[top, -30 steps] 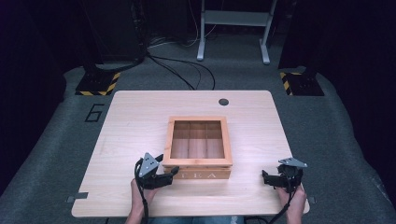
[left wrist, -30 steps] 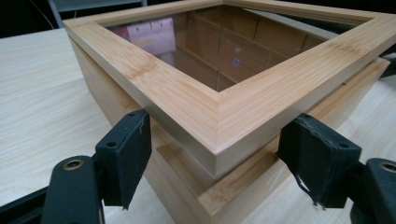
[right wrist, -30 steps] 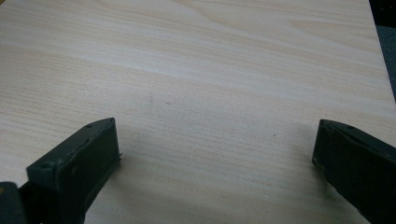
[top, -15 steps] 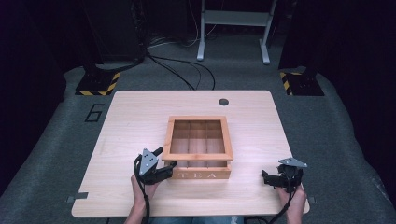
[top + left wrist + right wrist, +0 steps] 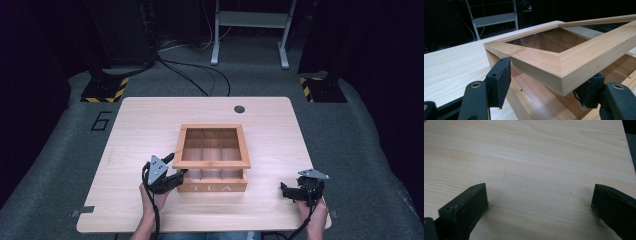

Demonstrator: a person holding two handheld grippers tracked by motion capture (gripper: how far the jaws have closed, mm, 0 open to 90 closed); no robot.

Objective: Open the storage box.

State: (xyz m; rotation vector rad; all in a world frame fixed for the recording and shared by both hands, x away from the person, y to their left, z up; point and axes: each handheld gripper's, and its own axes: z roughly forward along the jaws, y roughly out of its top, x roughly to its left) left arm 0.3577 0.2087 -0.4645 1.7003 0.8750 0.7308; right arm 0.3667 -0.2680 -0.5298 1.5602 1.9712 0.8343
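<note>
A wooden tea box [image 5: 212, 187] marked TEA stands mid-table. Its glass-paned framed lid [image 5: 212, 164] is tipped up at the front, so a gap shows the compartments under it. My left gripper [image 5: 176, 167] is at the lid's front-left corner. In the left gripper view the lid [image 5: 541, 58] lies between the two pads [image 5: 499, 80], which have just been closing and now press on that corner. My right gripper [image 5: 286, 191] rests low near the table's front right edge. Its jaws [image 5: 539, 202] stand wide open over bare wood.
The light wooden table [image 5: 150, 125] has a dark round grommet [image 5: 239, 108] near its far edge. Beyond it on the grey floor are black cables [image 5: 200, 75], two yellow-black striped feet [image 5: 105, 90] and a white metal stand [image 5: 250, 30].
The left gripper has shifted slightly toward the box corner and narrowed around the lid. The lid's front edge has risen off the box. The right gripper has stayed still.
</note>
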